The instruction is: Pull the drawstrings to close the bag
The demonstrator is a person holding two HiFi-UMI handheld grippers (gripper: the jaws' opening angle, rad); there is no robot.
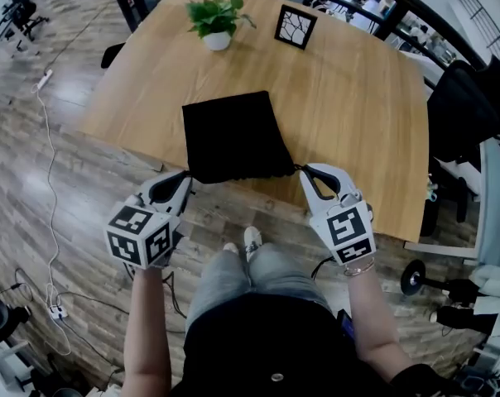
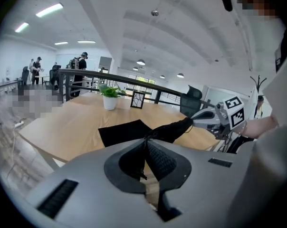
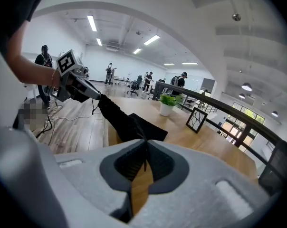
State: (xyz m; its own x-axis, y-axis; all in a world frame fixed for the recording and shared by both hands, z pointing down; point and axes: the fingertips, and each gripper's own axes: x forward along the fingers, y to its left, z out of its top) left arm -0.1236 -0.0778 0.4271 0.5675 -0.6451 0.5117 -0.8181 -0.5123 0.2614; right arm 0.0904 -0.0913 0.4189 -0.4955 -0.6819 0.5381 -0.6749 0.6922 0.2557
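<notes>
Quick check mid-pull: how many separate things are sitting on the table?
3. The black bag lies at the near edge, the potted plant stands at the far side, and the picture frame stands just right of the plant. Nothing seems hidden.

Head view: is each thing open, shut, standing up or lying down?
Black bag, lying flat on the table, mouth bunched up.
Left gripper, shut on the left drawstring.
Right gripper, shut on the right drawstring.
Potted plant, standing upright.
Picture frame, standing up.
</notes>
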